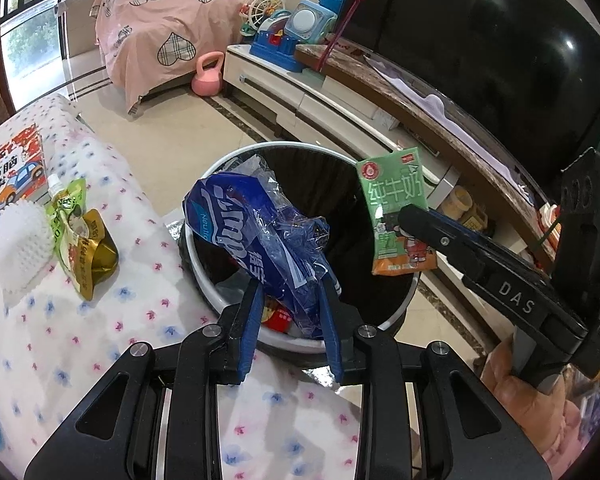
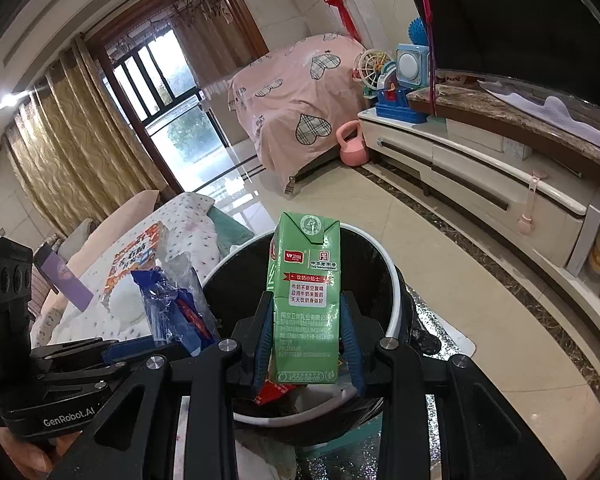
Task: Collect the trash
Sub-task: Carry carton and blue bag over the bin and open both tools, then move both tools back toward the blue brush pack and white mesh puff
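My left gripper (image 1: 292,292) is shut on a crumpled blue plastic wrapper (image 1: 256,228), which hangs over the round white-rimmed trash bin (image 1: 220,280) lined with a black bag. My right gripper (image 2: 306,316) is shut on a green milk carton (image 2: 304,304), held upright above the same bin (image 2: 396,300). The left wrist view shows that carton (image 1: 396,216) over the bin's right side, in the right gripper's black fingers (image 1: 424,220). The right wrist view shows the blue wrapper (image 2: 172,312) left of the carton. Red and white scraps (image 1: 278,316) lie inside the bin.
A flowered cloth covers the table (image 1: 100,320) left of the bin, with a green and gold pouch (image 1: 80,236), a white foam net (image 1: 16,248) and a picture book (image 1: 12,176). A low TV cabinet (image 1: 320,96) with toys, a television and a pink kettlebell (image 1: 208,76) stand beyond.
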`<state>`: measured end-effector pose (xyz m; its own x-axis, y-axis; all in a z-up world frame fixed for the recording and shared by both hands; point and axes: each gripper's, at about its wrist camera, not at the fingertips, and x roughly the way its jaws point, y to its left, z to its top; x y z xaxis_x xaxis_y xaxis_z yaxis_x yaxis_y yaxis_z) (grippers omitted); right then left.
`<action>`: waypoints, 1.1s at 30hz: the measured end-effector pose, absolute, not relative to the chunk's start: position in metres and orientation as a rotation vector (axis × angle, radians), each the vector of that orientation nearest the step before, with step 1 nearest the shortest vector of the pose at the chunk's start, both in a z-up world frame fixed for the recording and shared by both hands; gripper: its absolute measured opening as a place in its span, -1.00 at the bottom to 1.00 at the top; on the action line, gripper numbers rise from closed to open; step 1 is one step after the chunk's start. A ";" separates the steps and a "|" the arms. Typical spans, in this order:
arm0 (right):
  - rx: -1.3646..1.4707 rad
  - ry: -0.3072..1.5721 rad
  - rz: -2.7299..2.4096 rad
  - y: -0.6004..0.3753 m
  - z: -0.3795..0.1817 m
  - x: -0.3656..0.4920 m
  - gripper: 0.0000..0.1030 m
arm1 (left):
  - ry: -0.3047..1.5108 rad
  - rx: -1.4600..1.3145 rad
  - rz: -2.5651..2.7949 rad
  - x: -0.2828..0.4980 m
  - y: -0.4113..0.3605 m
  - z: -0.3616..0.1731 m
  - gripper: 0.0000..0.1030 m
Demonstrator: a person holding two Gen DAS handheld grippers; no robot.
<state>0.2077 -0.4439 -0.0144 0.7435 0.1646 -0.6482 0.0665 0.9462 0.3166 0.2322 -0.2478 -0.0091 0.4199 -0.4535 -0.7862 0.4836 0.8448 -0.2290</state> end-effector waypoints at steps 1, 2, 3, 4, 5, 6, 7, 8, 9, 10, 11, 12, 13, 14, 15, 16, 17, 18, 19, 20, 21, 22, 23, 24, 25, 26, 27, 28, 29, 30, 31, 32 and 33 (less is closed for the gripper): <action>0.332 0.739 0.055 -0.444 -0.015 0.209 -0.38 | 0.977 0.032 -0.587 0.233 -0.248 -0.010 -0.47; 0.330 0.746 0.057 -0.444 -0.017 0.210 -0.37 | 0.977 0.033 -0.583 0.233 -0.248 -0.010 -0.44; 0.329 0.753 0.061 -0.444 -0.018 0.212 -0.37 | 0.976 0.035 -0.579 0.234 -0.249 -0.010 -0.38; 0.327 0.763 0.063 -0.443 -0.020 0.214 -0.33 | 0.977 0.034 -0.579 0.233 -0.249 -0.009 -0.34; 0.328 0.766 0.062 -0.444 -0.020 0.215 -0.31 | 0.976 0.032 -0.577 0.233 -0.248 -0.009 -0.18; 0.331 0.769 0.058 -0.445 -0.022 0.216 -0.31 | 0.973 0.029 -0.571 0.234 -0.247 -0.008 0.06; 0.339 0.774 0.061 -0.446 -0.023 0.217 -0.28 | 0.966 0.026 -0.567 0.233 -0.245 -0.007 0.14; 0.350 0.779 0.063 -0.447 -0.023 0.218 -0.22 | 0.954 0.018 -0.569 0.231 -0.243 -0.005 0.15; 0.355 0.778 0.061 -0.448 -0.023 0.217 -0.17 | 0.949 0.015 -0.571 0.230 -0.240 -0.003 0.16; 0.361 0.775 0.063 -0.449 -0.023 0.216 -0.04 | 0.947 0.013 -0.568 0.229 -0.238 -0.002 0.16; 0.367 0.771 0.065 -0.450 -0.022 0.214 0.02 | 0.944 0.011 -0.563 0.227 -0.235 -0.002 0.17; 0.373 0.766 0.068 -0.450 -0.021 0.212 0.03 | 0.937 0.005 -0.559 0.225 -0.231 -0.001 0.17; 0.375 0.761 0.069 -0.449 -0.020 0.210 0.08 | 0.933 -0.005 -0.555 0.222 -0.226 -0.001 0.18; 0.376 0.757 0.073 -0.448 -0.018 0.208 0.16 | 0.933 -0.016 -0.550 0.220 -0.220 -0.001 0.19; 0.378 0.752 0.078 -0.446 -0.017 0.206 0.22 | 0.933 -0.026 -0.544 0.218 -0.215 -0.002 0.20; 0.381 0.748 0.083 -0.444 -0.016 0.205 0.35 | 0.933 -0.036 -0.535 0.214 -0.207 -0.003 0.20; 0.385 0.739 0.087 -0.442 -0.014 0.201 0.47 | 0.933 -0.044 -0.526 0.212 -0.202 -0.004 0.20; 0.388 0.731 0.094 -0.439 -0.013 0.199 0.51 | 0.933 -0.055 -0.516 0.208 -0.195 -0.006 0.20; 0.389 0.727 0.099 -0.436 -0.012 0.197 0.56 | 0.932 -0.065 -0.502 0.205 -0.187 -0.008 0.20; 0.390 0.726 0.106 -0.432 -0.012 0.195 0.63 | 0.932 -0.074 -0.485 0.201 -0.179 -0.010 0.20; 0.392 0.726 0.116 -0.427 -0.012 0.193 0.67 | 0.935 -0.087 -0.470 0.198 -0.171 -0.012 0.20; 0.392 0.724 0.128 -0.421 -0.012 0.191 0.72 | 0.942 -0.103 -0.459 0.194 -0.163 -0.016 0.20; 0.389 0.723 0.135 -0.416 -0.012 0.189 0.74 | 0.949 -0.118 -0.446 0.191 -0.155 -0.019 0.20; 0.384 0.723 0.143 -0.409 -0.012 0.187 0.75 | 0.954 -0.128 -0.435 0.189 -0.147 -0.022 0.20; 0.381 0.726 0.151 -0.404 -0.013 0.186 0.76 | 0.961 -0.141 -0.421 0.186 -0.138 -0.025 0.20; 0.377 0.730 0.163 -0.397 -0.013 0.185 0.76 | 0.965 -0.151 -0.410 0.184 -0.131 -0.027 0.20; 0.372 0.734 0.176 -0.390 -0.014 0.183 0.76 | 0.969 -0.164 -0.396 0.180 -0.120 -0.030 0.20; 0.366 0.738 0.187 -0.382 -0.015 0.181 0.77 | 0.972 -0.169 -0.387 0.177 -0.113 -0.032 0.20; 0.359 0.739 0.194 -0.377 -0.016 0.180 0.77 | 0.971 -0.169 -0.373 0.173 -0.105 -0.034 0.20; 0.346 0.741 0.201 -0.369 -0.017 0.178 0.77 | 0.969 -0.167 -0.361 0.169 -0.100 -0.036 0.20; 0.335 0.742 0.208 -0.363 -0.018 0.176 0.78 | 0.967 -0.167 -0.339 0.165 -0.091 -0.038 0.20; 0.324 0.744 0.218 -0.355 -0.019 0.174 0.78 | 0.969 -0.174 -0.321 0.162 -0.082 -0.041 0.20; 0.319 0.747 0.228 -0.349 -0.020 0.173 0.79 | 0.971 -0.183 -0.311 0.159 -0.073 -0.044 0.20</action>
<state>0.1726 -0.3487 -0.0203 0.7129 0.3139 -0.6272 -0.0897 0.9277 0.3623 0.1586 -0.0727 -0.0437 0.5251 -0.3390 -0.7806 0.1768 0.9407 -0.2896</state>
